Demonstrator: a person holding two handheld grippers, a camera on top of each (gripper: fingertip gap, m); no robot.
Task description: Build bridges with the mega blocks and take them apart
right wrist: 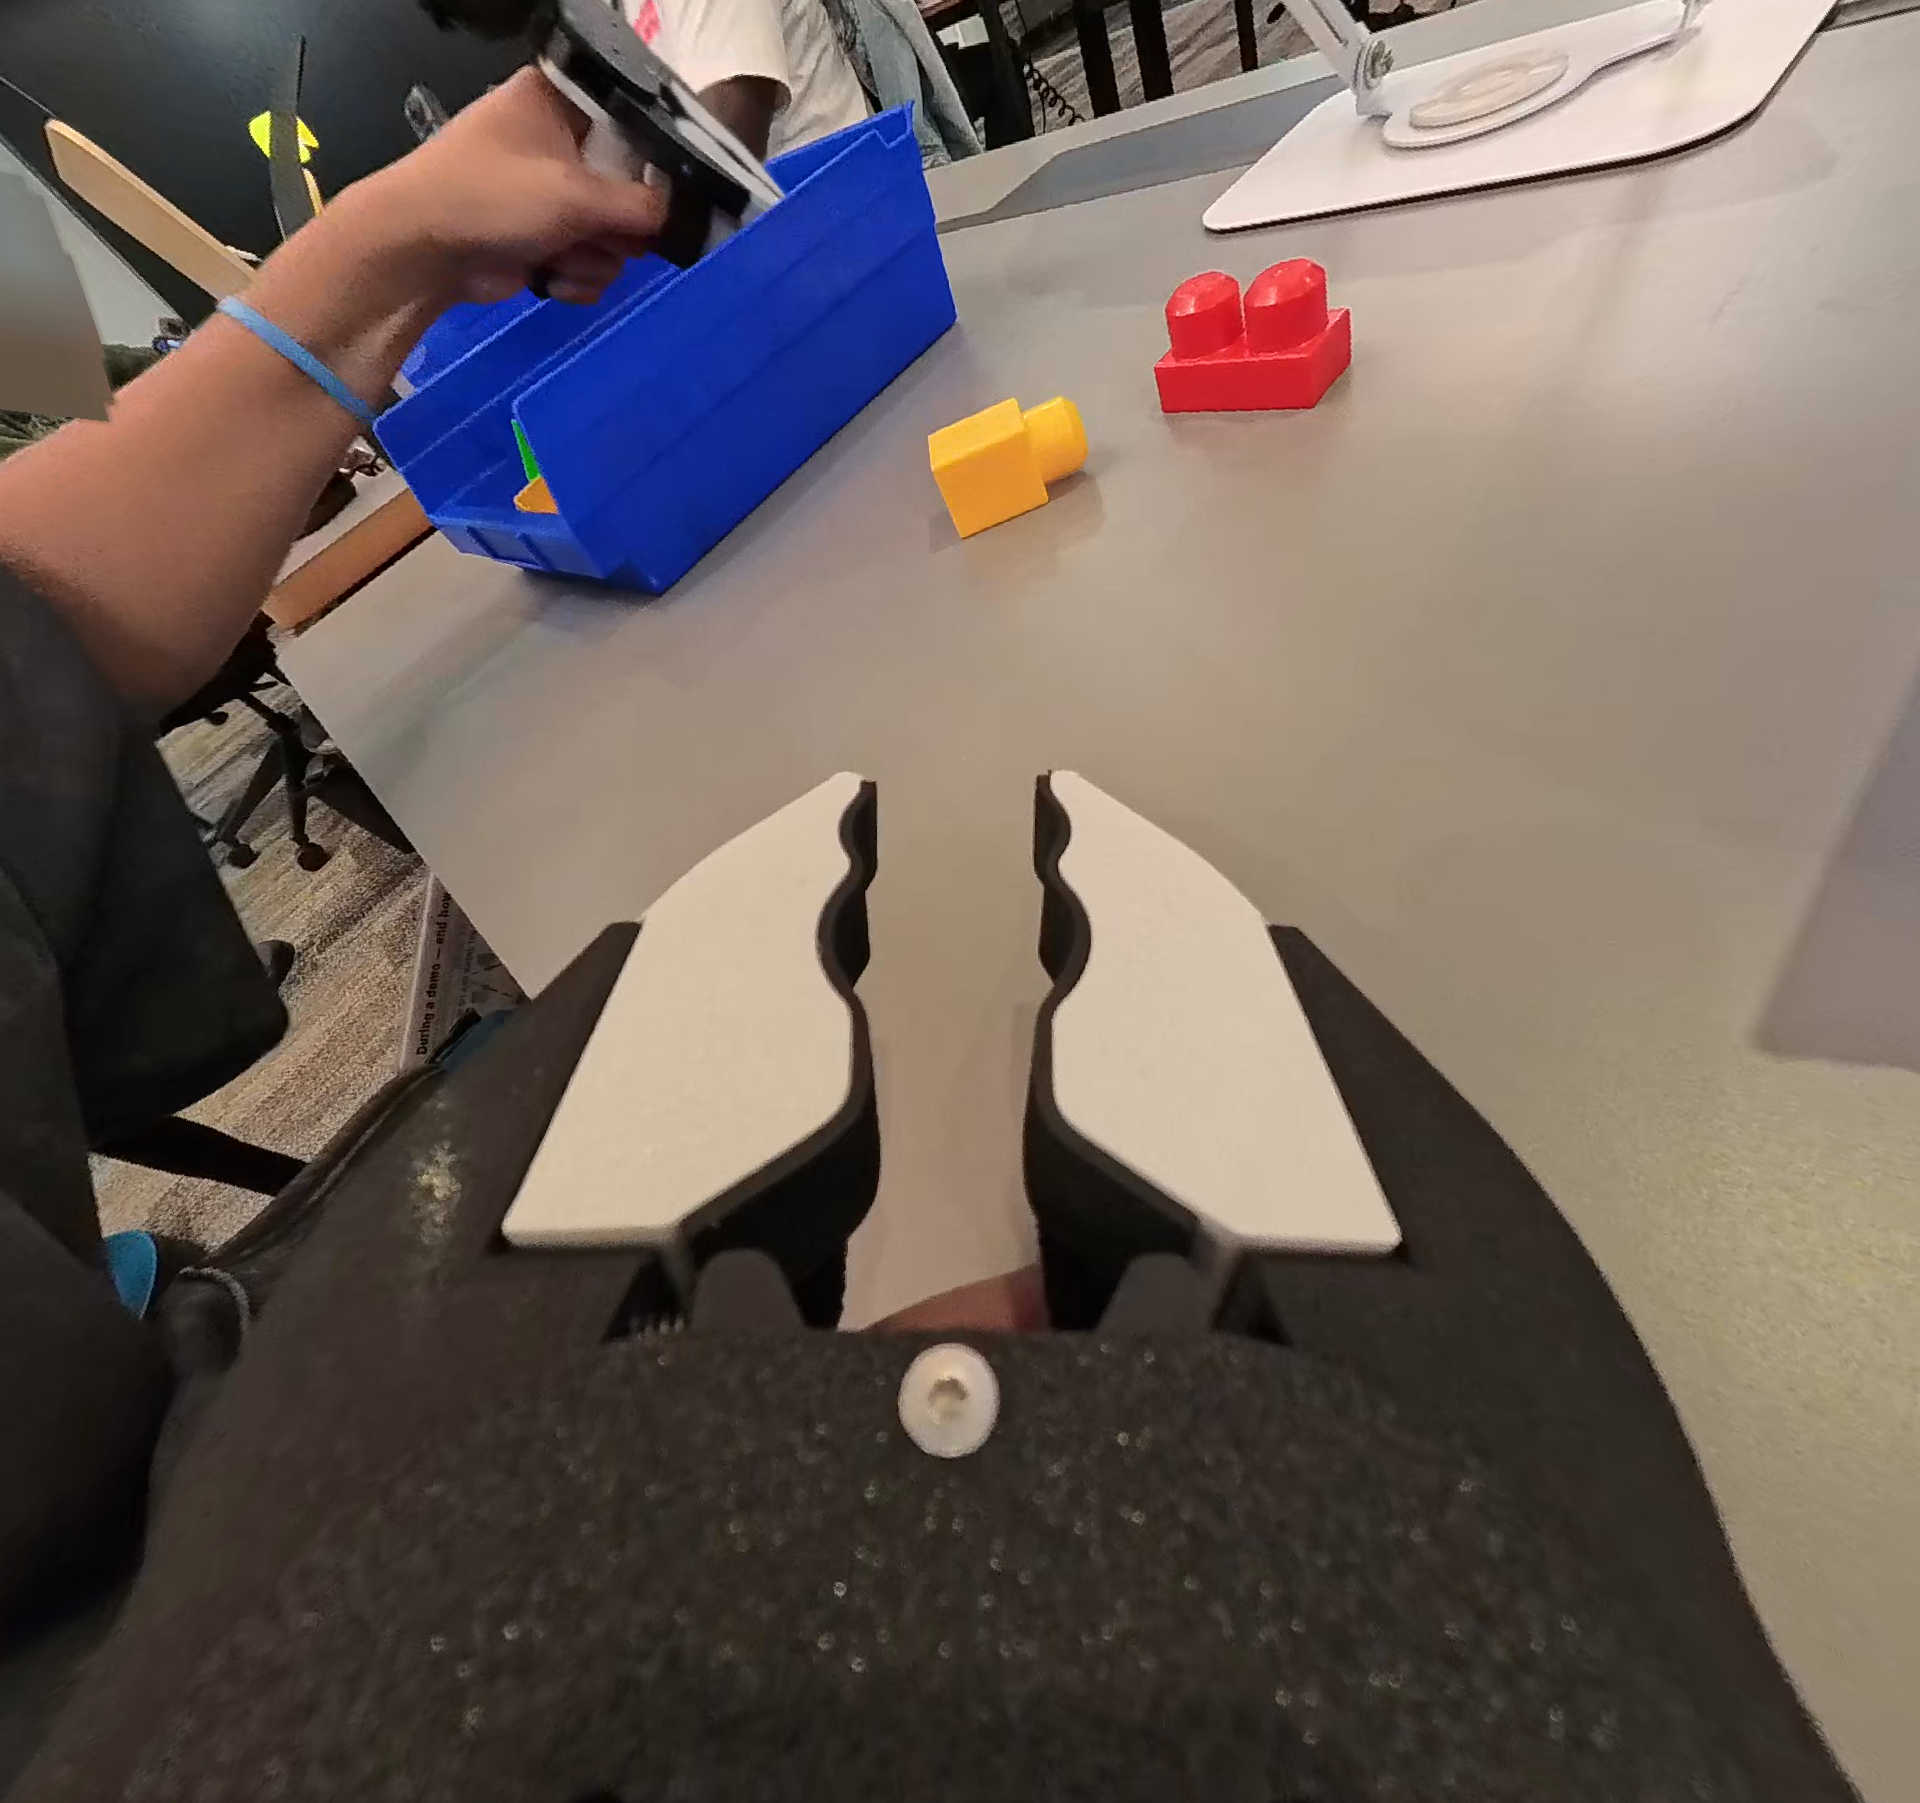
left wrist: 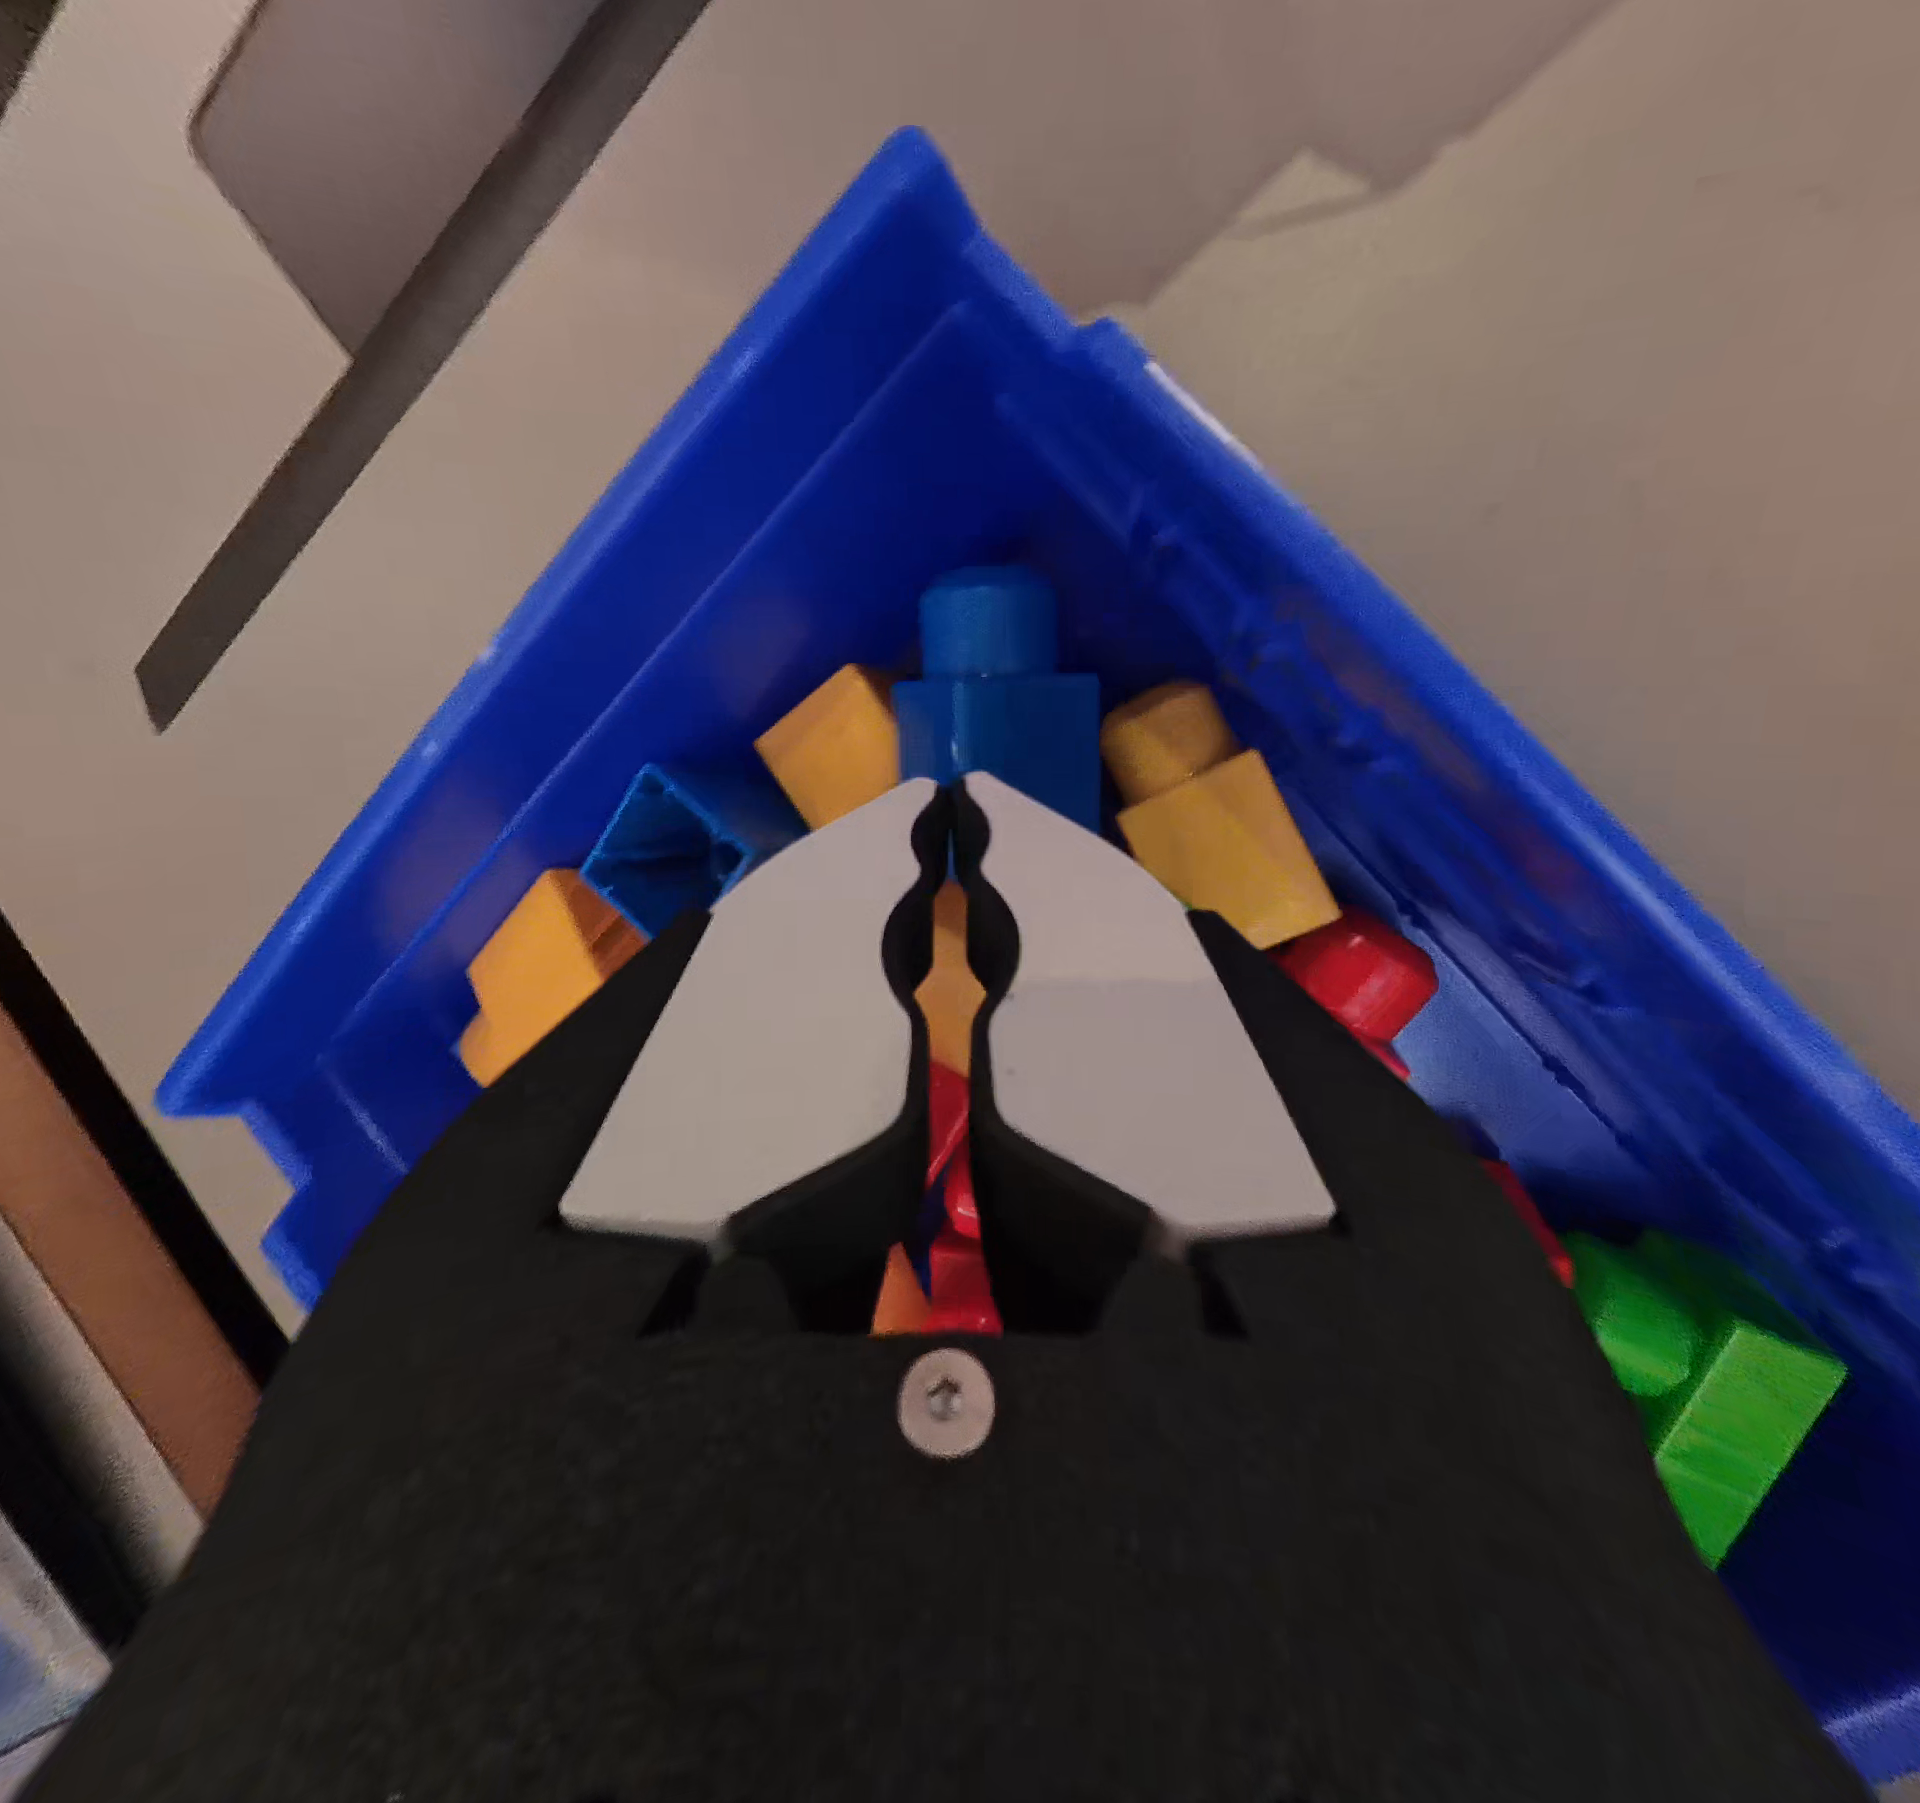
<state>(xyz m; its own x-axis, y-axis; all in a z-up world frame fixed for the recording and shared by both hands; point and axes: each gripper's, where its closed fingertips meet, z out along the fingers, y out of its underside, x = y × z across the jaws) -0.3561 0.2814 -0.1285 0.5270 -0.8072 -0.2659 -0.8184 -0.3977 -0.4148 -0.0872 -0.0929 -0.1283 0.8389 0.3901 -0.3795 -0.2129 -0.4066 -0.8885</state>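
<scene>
Plastic, hollow and light, the mega blocks should take a firm pinch across their flat side walls, since the rounded studs look slippery; most lie jumbled in the blue bin (left wrist: 727, 548), where the left gripper (left wrist: 951, 797) reaches, its tips nearly together and apparently pinching a blue block (left wrist: 997, 725). Over the grey table (right wrist: 1351, 714) the right gripper (right wrist: 954, 792) hangs empty, narrowly parted, well short of a yellow block (right wrist: 1003, 467) and a red block (right wrist: 1252, 340).

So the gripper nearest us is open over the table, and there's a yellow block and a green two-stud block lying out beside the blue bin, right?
Nearly. The two-stud block on the table is red, not green; the right wrist view shows it. The rest holds: right gripper open, yellow block beside the blue bin.
</scene>
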